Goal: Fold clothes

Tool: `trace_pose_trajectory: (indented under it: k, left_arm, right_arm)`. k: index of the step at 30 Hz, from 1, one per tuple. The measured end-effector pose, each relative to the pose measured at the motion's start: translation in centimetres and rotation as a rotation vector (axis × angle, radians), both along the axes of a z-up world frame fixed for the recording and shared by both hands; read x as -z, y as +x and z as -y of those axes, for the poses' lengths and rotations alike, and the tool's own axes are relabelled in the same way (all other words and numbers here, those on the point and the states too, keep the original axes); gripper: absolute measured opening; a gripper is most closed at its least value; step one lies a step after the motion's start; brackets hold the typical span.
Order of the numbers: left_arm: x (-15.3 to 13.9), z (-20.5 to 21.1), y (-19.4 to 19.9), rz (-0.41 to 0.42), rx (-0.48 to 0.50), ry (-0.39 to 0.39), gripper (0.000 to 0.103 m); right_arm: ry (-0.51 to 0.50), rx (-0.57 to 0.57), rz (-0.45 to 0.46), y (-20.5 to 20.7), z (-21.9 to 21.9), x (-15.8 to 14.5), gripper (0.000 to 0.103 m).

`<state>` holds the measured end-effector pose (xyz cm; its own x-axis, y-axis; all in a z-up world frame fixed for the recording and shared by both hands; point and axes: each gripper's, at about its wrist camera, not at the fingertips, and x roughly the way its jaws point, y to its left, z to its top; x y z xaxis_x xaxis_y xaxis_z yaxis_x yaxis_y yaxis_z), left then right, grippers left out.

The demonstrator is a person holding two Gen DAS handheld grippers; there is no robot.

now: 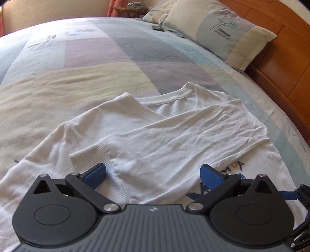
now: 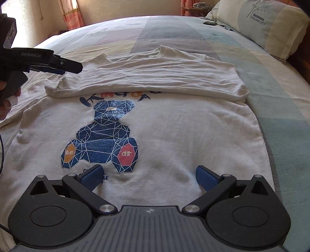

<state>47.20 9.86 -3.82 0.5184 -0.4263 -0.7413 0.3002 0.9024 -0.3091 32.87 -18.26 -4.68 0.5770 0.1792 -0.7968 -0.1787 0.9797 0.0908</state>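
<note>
A white long-sleeved shirt with a blue geometric bear print lies flat on the bed. One sleeve is folded across its chest, its ribbed cuff near the shirt's left side. Another sleeve lies folded under it, its cuff near the collar. My left gripper hovers open just above the cuff, nothing between its blue pads. It also shows from the side as the left gripper. My right gripper is open over the shirt's lower hem.
The bedspread has pastel colour blocks. A pillow lies by the wooden headboard at the right, a small dark object beside it. Curtains hang at the far side. A hand grips the left tool.
</note>
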Motion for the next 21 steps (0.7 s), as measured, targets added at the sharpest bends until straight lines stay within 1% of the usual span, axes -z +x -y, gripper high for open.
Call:
trace_pose_trajectory:
  k: [1, 2, 5, 7, 9, 11, 13, 14, 16, 17, 18, 19, 21]
  left_arm:
    - [0.0, -0.6, -0.9, 0.004, 0.001, -0.041, 0.102]
    - [-0.1, -1.1, -1.6, -0.011, 0.005, -0.064, 0.102]
    - [-1.4, -2.1, -2.6, -0.009, 0.009, -0.073, 0.102]
    - [-2.8, -2.5, -2.2, 0.021, 0.010, -0.084, 0.102]
    - [-3.8, -2.3, -1.4, 0.038, 0.033, -0.108, 0.102]
    - [-3.9, -1.3, 0.0, 0.010, 0.084, -0.159, 0.102]
    - [-2.7, -0.4, 1.5, -0.048, 0.115, -0.225, 0.102]
    - [-1.8, -0.2, 2.2, -0.091, 0.094, -0.241, 0.102]
    - [-0.2, -0.7, 3.1, -0.155, -0.005, -0.207, 0.101]
    - [0.1, -1.4, 3.0, -0.163, -0.043, -0.229, 0.099]
    - [0.1, -2.2, 2.8, -0.165, -0.071, -0.276, 0.099]
    - [-0.1, -2.6, 2.5, -0.168, -0.096, -0.293, 0.099]
    - [-1.6, -2.4, 2.0, -0.134, -0.126, -0.220, 0.100]
  right_arm:
    - [0.014, 0.026, -0.002, 0.0, 0.2, 0.0, 0.103]
    - [0.021, 0.045, -0.002, 0.0, 0.3, 0.0, 0.103]
    - [-0.004, 0.044, 0.012, -0.7, 0.1, 0.2, 0.103]
    - [-0.008, 0.053, 0.017, -0.7, 0.0, 0.3, 0.103]
    - [-0.006, 0.070, 0.013, -0.5, -0.1, 0.3, 0.103]
    - [-0.011, 0.078, 0.012, -0.4, -0.2, 0.3, 0.103]
    - [-0.012, 0.076, 0.016, -0.5, -0.2, 0.4, 0.103]
    - [-0.008, 0.074, 0.019, -0.6, -0.1, 0.4, 0.103]
    - [0.001, 0.065, 0.027, -0.7, 0.1, 0.5, 0.103]
    - [0.003, 0.059, 0.027, -0.8, 0.2, 0.4, 0.103]
    - [0.005, 0.051, 0.027, -0.8, 0.2, 0.4, 0.103]
    - [0.007, 0.044, 0.029, -0.8, 0.3, 0.4, 0.103]
    - [0.014, 0.031, 0.040, -1.1, 0.5, 0.5, 0.103]
